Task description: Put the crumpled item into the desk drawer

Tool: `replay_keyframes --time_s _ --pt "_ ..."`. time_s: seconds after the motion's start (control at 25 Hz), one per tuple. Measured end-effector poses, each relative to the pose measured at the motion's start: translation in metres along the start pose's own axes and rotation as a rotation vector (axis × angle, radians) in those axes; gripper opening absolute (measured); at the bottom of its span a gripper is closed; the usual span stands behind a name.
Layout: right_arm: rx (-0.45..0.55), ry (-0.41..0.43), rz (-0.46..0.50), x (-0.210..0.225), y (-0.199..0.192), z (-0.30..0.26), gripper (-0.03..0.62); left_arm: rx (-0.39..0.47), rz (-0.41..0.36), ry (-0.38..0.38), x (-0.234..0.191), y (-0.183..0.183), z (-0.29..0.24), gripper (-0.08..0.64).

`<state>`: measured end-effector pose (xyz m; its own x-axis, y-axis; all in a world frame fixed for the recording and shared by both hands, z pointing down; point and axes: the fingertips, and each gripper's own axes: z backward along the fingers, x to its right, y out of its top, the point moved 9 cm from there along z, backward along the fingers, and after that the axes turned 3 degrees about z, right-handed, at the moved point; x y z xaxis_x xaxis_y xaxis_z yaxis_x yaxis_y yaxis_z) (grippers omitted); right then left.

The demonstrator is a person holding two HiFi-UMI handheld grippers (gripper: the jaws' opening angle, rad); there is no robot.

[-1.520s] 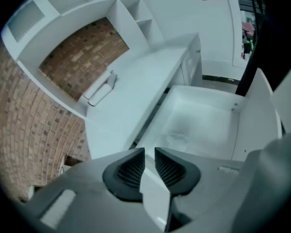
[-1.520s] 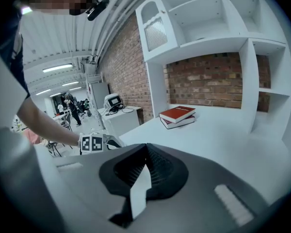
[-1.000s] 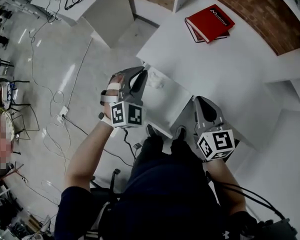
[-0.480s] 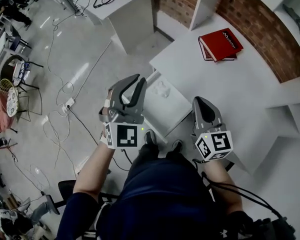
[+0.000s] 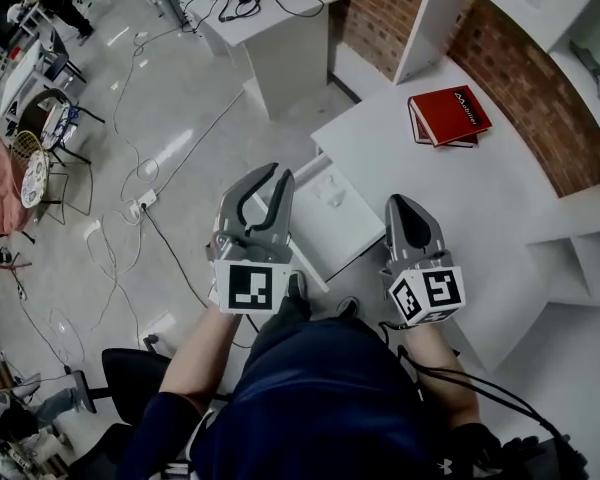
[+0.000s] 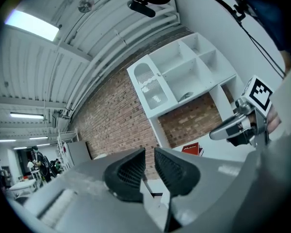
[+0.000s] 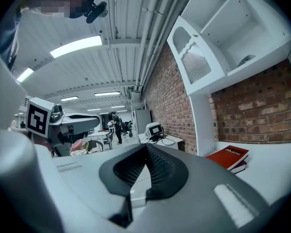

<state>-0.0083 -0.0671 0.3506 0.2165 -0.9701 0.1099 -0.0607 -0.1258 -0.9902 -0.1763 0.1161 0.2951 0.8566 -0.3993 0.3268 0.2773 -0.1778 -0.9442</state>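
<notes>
Open drawer (image 5: pixel 355 230) stands clear from above; red books (image 5: pixel 448 116) lie well apart on the desk (image 5: pixel 430 183).

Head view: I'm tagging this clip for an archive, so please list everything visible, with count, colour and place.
desk: one, white, right, against the brick wall
drawer: one, white, pulled out at the desk's left side
crumpled item: one, pale, lying in the drawer
books: two, red, stacked at the desk's far end
second desk: one, white, far side, cables on top
power strip: one, white, on the grey floor, left
left tongs: one, grey, slightly apart, empty, beside the drawer
right tongs: one, grey, closed, empty, above the desk edge
</notes>
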Motion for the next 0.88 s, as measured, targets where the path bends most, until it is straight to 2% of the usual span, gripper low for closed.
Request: replay_keyframes --time_s 0.24,0.48,0.56,0.88 --pt "0.037 0.014 0.017 -0.001 0.011 0.008 0.002 -0.041 0.113 0.030 0.005 -0.009 0.012 0.062" --pt "0.060 0.033 0.032 -0.002 0.014 0.014 0.002 -0.073 0.146 0.068 0.003 -0.013 0.023 0.053" --pt "0.078 0.042 0.051 -0.004 0.017 0.015 0.002 -0.077 0.164 0.069 0.001 -0.013 0.027 0.002" --pt "0.112 0.034 0.101 -0.007 0.027 0.020 0.002 -0.078 0.178 0.083 -0.004 -0.013 0.032 0.002"
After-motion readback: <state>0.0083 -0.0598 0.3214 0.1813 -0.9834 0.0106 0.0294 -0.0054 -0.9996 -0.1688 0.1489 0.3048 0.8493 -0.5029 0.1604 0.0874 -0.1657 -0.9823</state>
